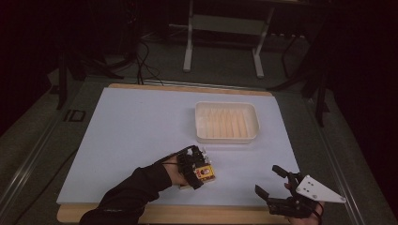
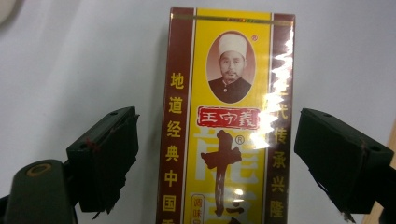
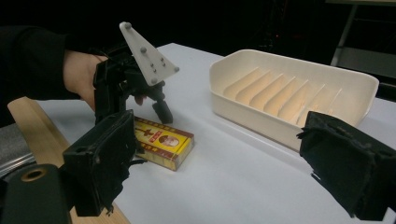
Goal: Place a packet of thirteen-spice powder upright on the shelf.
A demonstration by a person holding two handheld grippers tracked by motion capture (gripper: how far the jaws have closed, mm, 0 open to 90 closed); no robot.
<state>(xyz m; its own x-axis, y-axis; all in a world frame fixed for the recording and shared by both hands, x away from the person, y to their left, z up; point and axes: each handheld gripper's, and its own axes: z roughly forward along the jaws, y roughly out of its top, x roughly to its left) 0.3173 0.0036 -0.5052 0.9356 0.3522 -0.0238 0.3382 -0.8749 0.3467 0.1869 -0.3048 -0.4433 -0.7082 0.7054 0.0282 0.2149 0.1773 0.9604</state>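
A yellow and maroon box (image 1: pixel 208 173) with a portrait and Chinese print lies flat on the white sheet near the table's front edge. My left gripper (image 1: pixel 196 169) hangs over it, open, one jaw on each side of the box (image 2: pixel 229 116) with a gap on both sides. In the right gripper view the left gripper (image 3: pixel 147 119) stands tilted over the box (image 3: pixel 163 142), held by a hand in a dark sleeve. My right gripper (image 1: pixel 266 179) is open at the front right, a short way from the box, with nothing between its jaws.
A cream ribbed tray (image 1: pixel 202 123) sits beyond the box, right of the sheet's middle; its near wall (image 3: pixel 261 119) faces my right gripper. The wooden table edge (image 1: pixel 187 214) runs along the front. Metal stand legs (image 1: pixel 188 56) and cables lie on the floor behind.
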